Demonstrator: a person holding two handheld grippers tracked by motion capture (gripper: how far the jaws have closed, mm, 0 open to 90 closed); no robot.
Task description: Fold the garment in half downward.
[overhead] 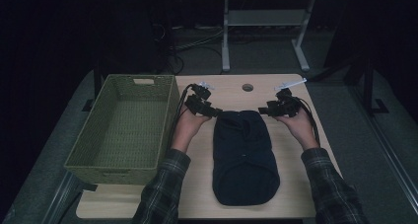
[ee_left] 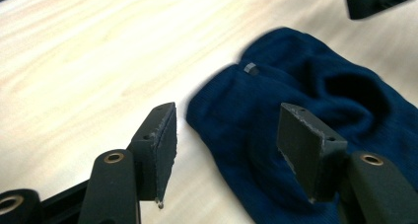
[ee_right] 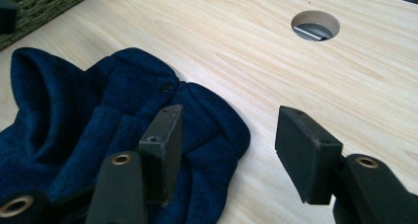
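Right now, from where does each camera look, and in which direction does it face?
High view: above the person's side, facing forward and down on the table; forearms and both claws show.
Left gripper view: on the left claw, facing the dark blue garment; own open jaws show.
Right gripper view: on the right claw, facing the table hole; own open jaws show.
All views share the garment.

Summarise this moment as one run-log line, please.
left gripper: open, empty | right gripper: open, empty | navy garment: flat on table | basket: empty

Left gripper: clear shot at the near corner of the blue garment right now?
Probably yes. The left gripper hangs open right at the garment edge, one of its fingers already over the cloth, the other over bare table. Nothing lies between.
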